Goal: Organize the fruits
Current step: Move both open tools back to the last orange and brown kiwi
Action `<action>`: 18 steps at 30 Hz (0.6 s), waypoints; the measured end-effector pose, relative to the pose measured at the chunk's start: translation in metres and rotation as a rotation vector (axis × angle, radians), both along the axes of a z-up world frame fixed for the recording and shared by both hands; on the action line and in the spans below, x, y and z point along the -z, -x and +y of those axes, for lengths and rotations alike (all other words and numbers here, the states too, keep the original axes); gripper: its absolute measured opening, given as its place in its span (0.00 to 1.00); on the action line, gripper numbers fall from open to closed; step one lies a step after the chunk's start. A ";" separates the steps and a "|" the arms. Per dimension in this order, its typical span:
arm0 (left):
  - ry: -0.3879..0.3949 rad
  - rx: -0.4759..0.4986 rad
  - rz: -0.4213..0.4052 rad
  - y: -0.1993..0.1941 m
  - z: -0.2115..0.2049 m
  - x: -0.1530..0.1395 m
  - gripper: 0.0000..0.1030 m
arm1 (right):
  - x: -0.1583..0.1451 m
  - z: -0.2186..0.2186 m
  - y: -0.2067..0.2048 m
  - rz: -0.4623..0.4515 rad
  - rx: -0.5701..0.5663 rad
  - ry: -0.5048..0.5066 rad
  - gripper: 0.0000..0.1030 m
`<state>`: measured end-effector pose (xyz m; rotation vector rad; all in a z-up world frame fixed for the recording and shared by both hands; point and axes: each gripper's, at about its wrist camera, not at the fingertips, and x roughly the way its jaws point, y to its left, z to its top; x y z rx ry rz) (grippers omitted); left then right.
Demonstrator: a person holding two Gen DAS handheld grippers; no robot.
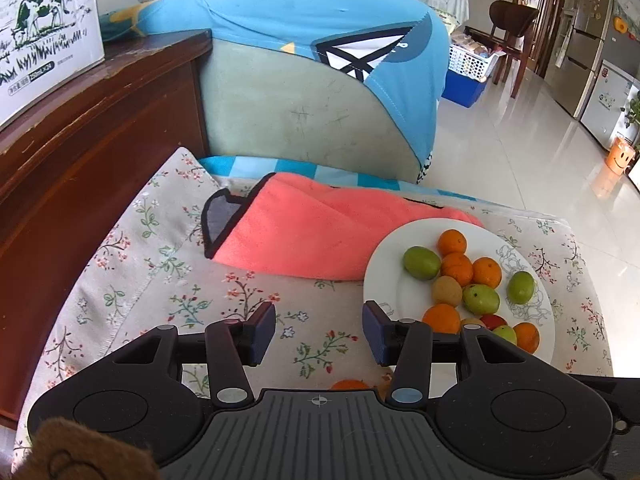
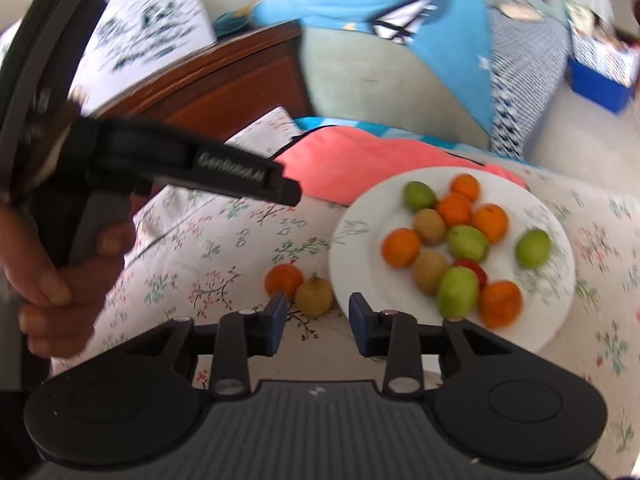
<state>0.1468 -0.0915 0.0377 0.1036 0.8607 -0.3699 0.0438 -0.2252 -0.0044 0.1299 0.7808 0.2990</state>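
Observation:
A white plate [image 1: 380,256] [image 2: 352,240] on the floral cloth holds several oranges [image 1: 456,268], green fruits [image 1: 421,262], brown kiwis [image 1: 446,291] and a red fruit [image 1: 493,321]. An orange [image 2: 284,280] and a kiwi [image 2: 315,295] lie on the cloth left of the plate. My right gripper [image 2: 318,324] is open, with its fingertips just short of the loose kiwi and nothing between them. Left of the plate and above the cloth, my left gripper [image 1: 319,332] is open and empty. A loose orange [image 1: 348,384] peeks out under it.
A pink folded cloth [image 1: 312,232] lies behind the plate. Beyond it are a green armchair with a blue cover [image 1: 320,92], a brown wooden cabinet [image 1: 92,128] and a milk carton box [image 1: 44,28]. A hand [image 2: 60,280] holds the left gripper at the left of the right wrist view.

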 end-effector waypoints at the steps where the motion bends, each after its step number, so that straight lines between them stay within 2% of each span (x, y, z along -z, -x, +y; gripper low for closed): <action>1: 0.000 -0.001 0.001 0.001 0.002 0.000 0.46 | 0.001 0.004 -0.001 -0.007 -0.014 0.020 0.36; 18: -0.003 -0.001 0.041 0.006 0.030 0.003 0.48 | 0.027 0.046 -0.018 -0.095 -0.152 0.318 0.35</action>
